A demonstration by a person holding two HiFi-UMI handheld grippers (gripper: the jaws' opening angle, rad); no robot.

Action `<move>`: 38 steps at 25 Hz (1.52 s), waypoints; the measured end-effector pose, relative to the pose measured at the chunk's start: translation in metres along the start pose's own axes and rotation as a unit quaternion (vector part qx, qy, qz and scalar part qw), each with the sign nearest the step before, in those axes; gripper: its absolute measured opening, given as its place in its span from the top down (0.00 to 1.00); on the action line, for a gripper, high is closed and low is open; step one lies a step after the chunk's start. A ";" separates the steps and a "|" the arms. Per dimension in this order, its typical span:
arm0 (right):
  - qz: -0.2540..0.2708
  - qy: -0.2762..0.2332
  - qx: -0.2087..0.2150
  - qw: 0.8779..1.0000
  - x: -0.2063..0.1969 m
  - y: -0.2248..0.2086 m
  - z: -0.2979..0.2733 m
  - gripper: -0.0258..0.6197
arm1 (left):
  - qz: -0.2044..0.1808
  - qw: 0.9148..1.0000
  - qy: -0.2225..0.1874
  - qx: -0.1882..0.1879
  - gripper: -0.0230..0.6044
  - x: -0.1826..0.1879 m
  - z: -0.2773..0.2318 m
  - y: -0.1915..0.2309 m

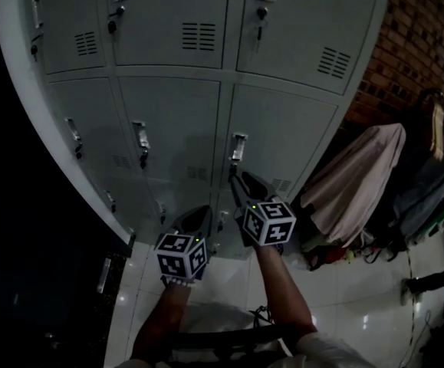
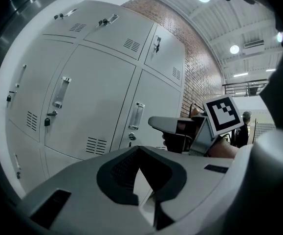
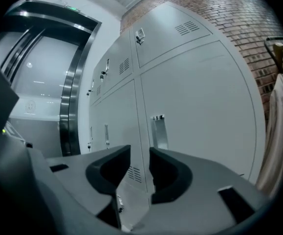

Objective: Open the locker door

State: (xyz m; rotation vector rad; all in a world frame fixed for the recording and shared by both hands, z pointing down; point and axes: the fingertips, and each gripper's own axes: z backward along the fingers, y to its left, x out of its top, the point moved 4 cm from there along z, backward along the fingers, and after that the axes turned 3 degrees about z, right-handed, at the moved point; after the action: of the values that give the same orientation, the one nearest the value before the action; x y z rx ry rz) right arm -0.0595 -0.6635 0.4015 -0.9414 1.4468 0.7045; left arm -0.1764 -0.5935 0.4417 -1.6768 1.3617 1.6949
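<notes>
A bank of grey lockers [image 1: 198, 113] stands in front of me, every door closed. My right gripper [image 1: 241, 179] points at the middle-row door on the right [image 1: 283, 136], just below its metal handle [image 1: 238, 147]. In the right gripper view that handle [image 3: 159, 131] stands right above my right gripper [image 3: 140, 151], which is open with nothing between its pads. My left gripper [image 1: 201, 211] hangs lower and to the left, short of the doors. In the left gripper view its tips [image 2: 139, 148] meet, shut on nothing, and the right gripper [image 2: 156, 124] shows beyond, by the same handle [image 2: 137, 114].
A brick wall [image 1: 421, 37] runs to the right of the lockers. A light cloth draped over something [image 1: 360, 175] stands close at the right, with bags beside it. Small padlocks [image 2: 47, 121] hang on some doors. A steel door frame [image 3: 70, 97] lies left. White tiles [image 1: 360, 313] cover the floor.
</notes>
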 end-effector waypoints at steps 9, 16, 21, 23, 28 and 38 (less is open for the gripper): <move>0.011 0.005 -0.033 0.999 0.011 -0.015 -0.052 0.73 | -0.003 1.000 0.007 -0.013 0.98 0.011 -0.012 0.021; 0.021 0.010 -0.049 0.999 0.012 -0.022 -0.078 0.72 | 0.002 1.000 0.007 -0.010 0.98 0.011 -0.009 0.035; 0.022 0.016 -0.056 0.998 0.010 -0.025 -0.088 0.72 | 0.007 1.000 0.004 -0.009 0.98 0.011 -0.011 0.042; 0.021 0.017 -0.055 0.998 0.010 -0.026 -0.092 0.72 | 0.007 1.000 0.005 -0.010 0.98 0.011 -0.012 0.043; 0.029 0.021 -0.056 0.998 0.011 -0.023 -0.091 0.72 | 0.007 1.000 0.005 -0.010 0.98 0.012 -0.012 0.044; 0.049 0.011 -0.032 0.998 0.008 0.003 -0.047 0.72 | 0.018 1.000 0.009 -0.009 0.98 0.000 -0.011 0.031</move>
State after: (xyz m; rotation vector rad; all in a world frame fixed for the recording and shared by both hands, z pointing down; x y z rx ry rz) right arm -0.0850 -0.7033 0.3987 -0.9348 1.5051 0.8195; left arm -0.1958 -0.6161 0.4541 -1.6908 1.3968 1.7201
